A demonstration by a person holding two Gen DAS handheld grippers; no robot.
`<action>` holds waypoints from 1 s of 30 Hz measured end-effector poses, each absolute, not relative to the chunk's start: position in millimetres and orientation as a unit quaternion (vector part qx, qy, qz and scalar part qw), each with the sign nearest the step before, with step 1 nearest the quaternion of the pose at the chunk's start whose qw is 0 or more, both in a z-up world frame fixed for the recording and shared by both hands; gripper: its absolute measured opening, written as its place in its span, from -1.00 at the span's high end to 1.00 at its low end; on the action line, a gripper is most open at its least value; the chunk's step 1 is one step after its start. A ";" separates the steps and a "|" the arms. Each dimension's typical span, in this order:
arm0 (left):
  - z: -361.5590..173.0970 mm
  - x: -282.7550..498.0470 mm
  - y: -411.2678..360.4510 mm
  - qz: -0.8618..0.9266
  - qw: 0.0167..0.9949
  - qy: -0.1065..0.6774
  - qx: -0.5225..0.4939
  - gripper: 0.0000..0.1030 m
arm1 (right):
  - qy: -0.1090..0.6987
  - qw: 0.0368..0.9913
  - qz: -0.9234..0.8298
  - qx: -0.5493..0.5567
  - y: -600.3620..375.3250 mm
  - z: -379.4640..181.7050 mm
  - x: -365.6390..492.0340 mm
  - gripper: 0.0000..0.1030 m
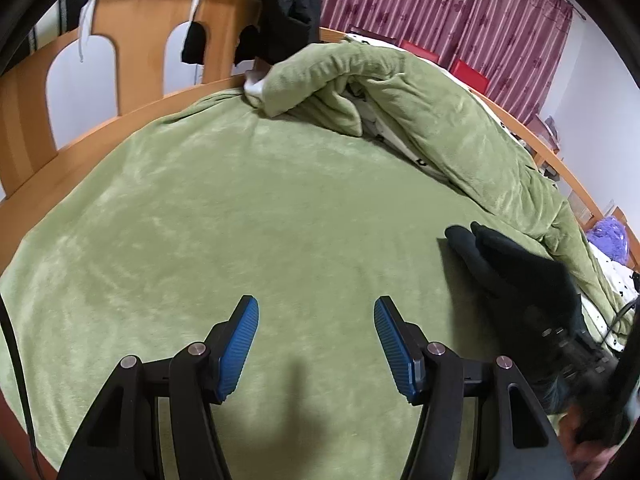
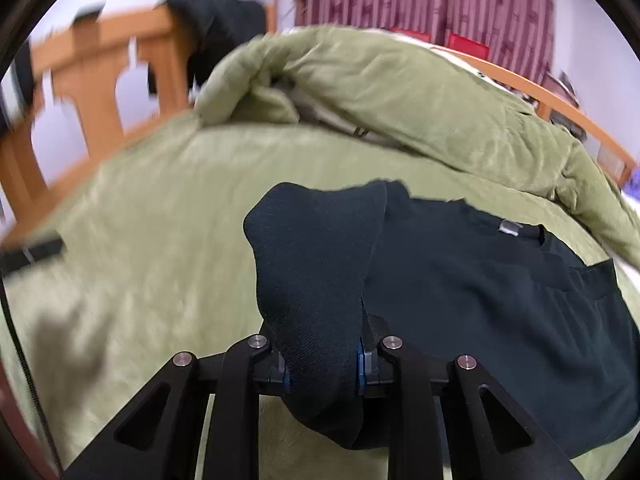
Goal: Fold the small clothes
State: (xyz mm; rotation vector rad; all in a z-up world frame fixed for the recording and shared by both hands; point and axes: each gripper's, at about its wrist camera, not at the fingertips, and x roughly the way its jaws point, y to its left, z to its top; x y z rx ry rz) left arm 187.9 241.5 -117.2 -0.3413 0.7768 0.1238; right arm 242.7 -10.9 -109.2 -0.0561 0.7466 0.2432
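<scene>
step: grabbing first piece | my right gripper (image 2: 322, 364) clamped on a dark sock (image 2: 316, 280), lifted off the green bed (image 2: 160, 208) | left gripper (image 1: 316, 344) open, empty | next: probably lay it flat, left pins one end

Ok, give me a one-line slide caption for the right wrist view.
Right gripper shut on a fold of the dark garment, lifting it off the green blanket.

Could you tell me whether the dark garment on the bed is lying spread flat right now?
No: the right gripper pinches a doubled-over flap of the dark garment.
</scene>
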 end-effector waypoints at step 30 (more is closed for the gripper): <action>-96.6 234.1 7.1 -0.072 0.912 0.402 -0.047 -0.13 | 0.349 0.891 -0.119 0.264 -462.9 -111.5 137.2 0.14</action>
